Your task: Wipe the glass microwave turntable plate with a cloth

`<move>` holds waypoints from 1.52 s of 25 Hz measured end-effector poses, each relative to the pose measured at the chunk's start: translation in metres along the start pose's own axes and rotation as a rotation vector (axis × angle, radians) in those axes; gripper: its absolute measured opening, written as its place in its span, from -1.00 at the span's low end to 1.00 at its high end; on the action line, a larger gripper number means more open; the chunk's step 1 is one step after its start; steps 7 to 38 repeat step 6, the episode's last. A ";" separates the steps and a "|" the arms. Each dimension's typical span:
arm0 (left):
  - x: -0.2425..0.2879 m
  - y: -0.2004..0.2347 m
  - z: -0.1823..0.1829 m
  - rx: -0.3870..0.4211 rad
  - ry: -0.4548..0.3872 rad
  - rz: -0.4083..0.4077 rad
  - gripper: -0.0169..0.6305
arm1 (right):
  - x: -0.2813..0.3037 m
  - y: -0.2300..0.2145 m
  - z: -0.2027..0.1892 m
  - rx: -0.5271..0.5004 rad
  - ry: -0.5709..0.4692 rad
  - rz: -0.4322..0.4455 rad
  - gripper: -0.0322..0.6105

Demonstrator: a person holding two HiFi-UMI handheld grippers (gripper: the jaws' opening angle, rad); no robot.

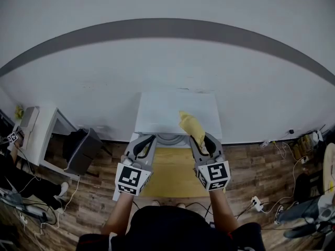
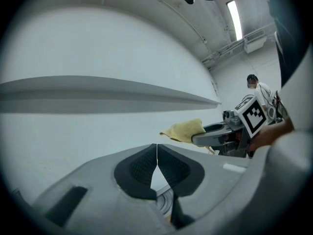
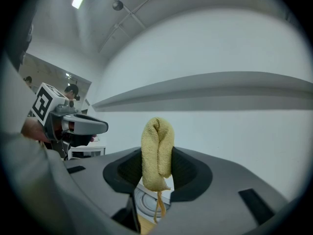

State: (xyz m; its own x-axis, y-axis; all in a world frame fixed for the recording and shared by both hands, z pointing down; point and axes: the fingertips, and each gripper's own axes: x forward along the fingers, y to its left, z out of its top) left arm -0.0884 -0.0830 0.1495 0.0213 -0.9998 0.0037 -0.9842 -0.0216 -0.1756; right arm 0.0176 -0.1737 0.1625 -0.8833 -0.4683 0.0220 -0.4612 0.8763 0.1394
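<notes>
My right gripper (image 1: 201, 141) is shut on a folded yellow cloth (image 1: 190, 124), which sticks up between the pads (image 3: 157, 151) and trails a thread below. My left gripper (image 1: 147, 139) hangs beside it, shut with nothing in it; its pads meet (image 2: 157, 153). Both point level toward a white wall, over the near edge of a white box-shaped appliance (image 1: 178, 111). A ribbed round glass plate (image 1: 170, 138) shows just under the fingertips, partly hidden, also below the jaws as the glass plate (image 3: 146, 199) and the glass plate (image 2: 165, 199). From the left gripper view the cloth (image 2: 186, 130) and right gripper (image 2: 215, 137) are at right.
A yellowish wooden surface (image 1: 167, 174) lies under the grippers. A white side table (image 1: 39, 132) and a black bin (image 1: 84, 148) stand at left on the wood floor. Cables and a power strip (image 1: 256, 203) lie at right. Another person (image 2: 254, 84) stands far off.
</notes>
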 end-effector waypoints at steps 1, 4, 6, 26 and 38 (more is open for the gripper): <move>0.001 0.001 0.000 0.000 -0.001 0.000 -0.89 | 0.001 0.000 -0.001 0.000 0.001 0.001 -0.46; 0.005 0.002 -0.002 -0.003 0.011 -0.002 -0.89 | 0.004 0.000 -0.001 0.000 0.005 0.002 -0.45; 0.006 0.003 -0.004 -0.001 0.020 -0.004 -0.89 | 0.006 0.001 -0.001 0.001 0.006 0.003 -0.46; 0.006 0.003 -0.004 -0.001 0.020 -0.004 -0.89 | 0.006 0.001 -0.001 0.001 0.006 0.003 -0.46; 0.006 0.003 -0.004 -0.001 0.020 -0.004 -0.89 | 0.006 0.001 -0.001 0.001 0.006 0.003 -0.46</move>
